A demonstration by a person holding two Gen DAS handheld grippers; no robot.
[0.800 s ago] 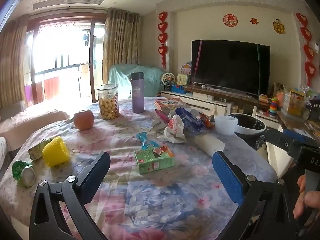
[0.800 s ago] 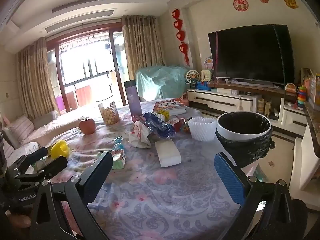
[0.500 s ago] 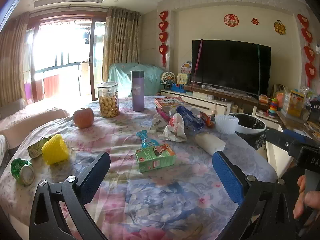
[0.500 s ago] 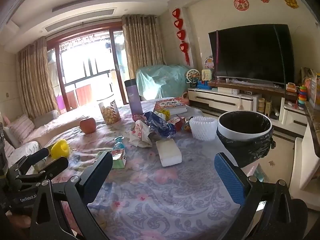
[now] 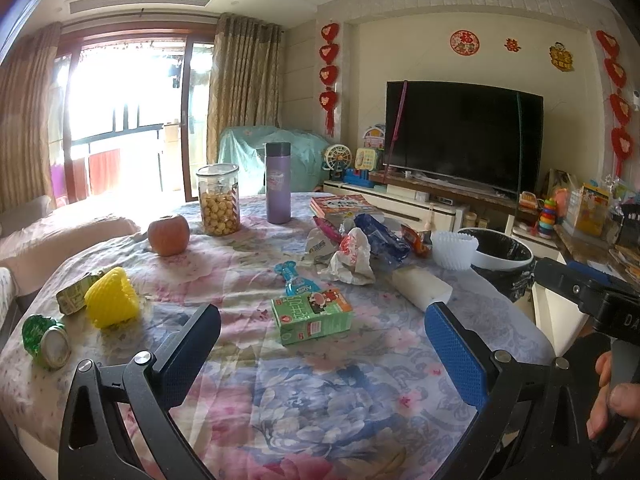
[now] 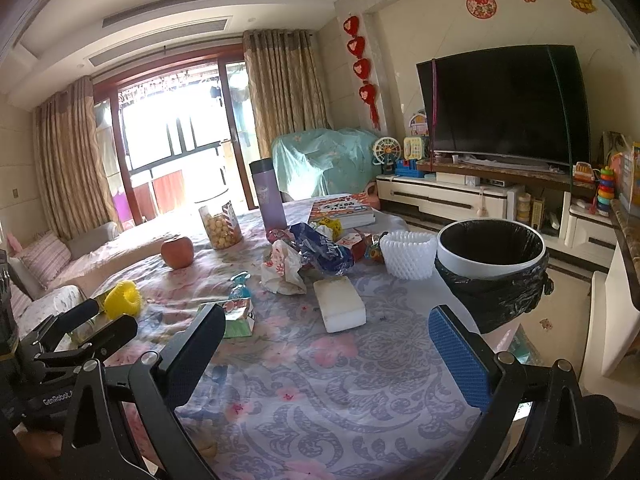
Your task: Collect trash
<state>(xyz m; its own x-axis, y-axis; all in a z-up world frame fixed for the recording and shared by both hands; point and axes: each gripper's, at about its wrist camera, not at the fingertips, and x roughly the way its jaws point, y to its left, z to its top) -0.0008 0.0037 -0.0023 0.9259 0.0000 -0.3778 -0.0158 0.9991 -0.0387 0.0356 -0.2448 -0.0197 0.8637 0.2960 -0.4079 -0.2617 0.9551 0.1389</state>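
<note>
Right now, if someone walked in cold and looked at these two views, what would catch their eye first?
Probably the litter on the flowered table: a green carton nearest the open left gripper, a crumpled bag and wrappers heaped mid-table, and a yellow foam net at the left. Next, the bin with its black liner, off the table's right edge beyond the open right gripper. Behind it all hangs a big dark TV.

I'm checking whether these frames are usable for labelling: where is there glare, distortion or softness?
Left wrist view: the balcony window is blown out white, washing over the far tablecloth; straight edges bow from fisheye. Right wrist view: same overexposed window, curved TV edges; table items reasonably sharp, corners vignetted dark.
</note>
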